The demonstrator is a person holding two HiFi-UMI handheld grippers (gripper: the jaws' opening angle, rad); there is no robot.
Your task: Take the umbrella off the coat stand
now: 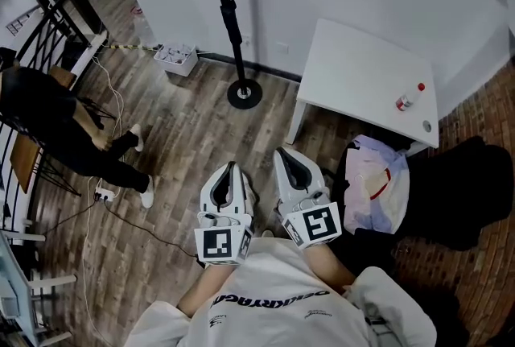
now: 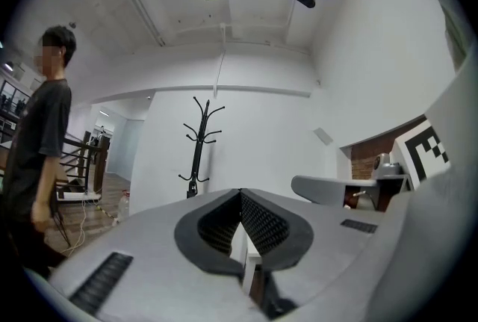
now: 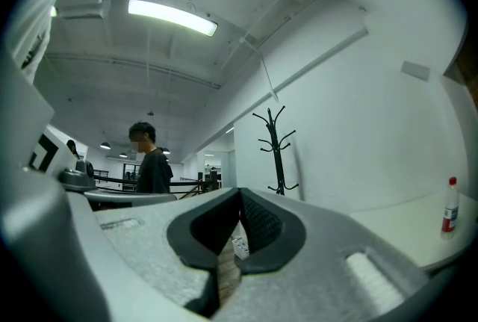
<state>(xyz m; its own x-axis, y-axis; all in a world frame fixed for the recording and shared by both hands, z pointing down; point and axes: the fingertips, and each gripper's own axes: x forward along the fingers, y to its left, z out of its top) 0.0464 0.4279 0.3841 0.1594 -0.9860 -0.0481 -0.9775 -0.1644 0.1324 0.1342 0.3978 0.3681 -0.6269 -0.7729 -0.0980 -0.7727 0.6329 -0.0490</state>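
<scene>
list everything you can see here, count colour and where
coat stand: 1, black, by the white wall
umbrella: 1, black, folded, hanging along the stand's pole
table: 1, white, right of the stand
bottle: 1, clear with red cap, on the table
box: 1, white, floor left of the stand
bystander: 1, dressed in black, far left
left gripper: 1, white, shut, empty
right gripper: 1, white, shut, empty
</scene>
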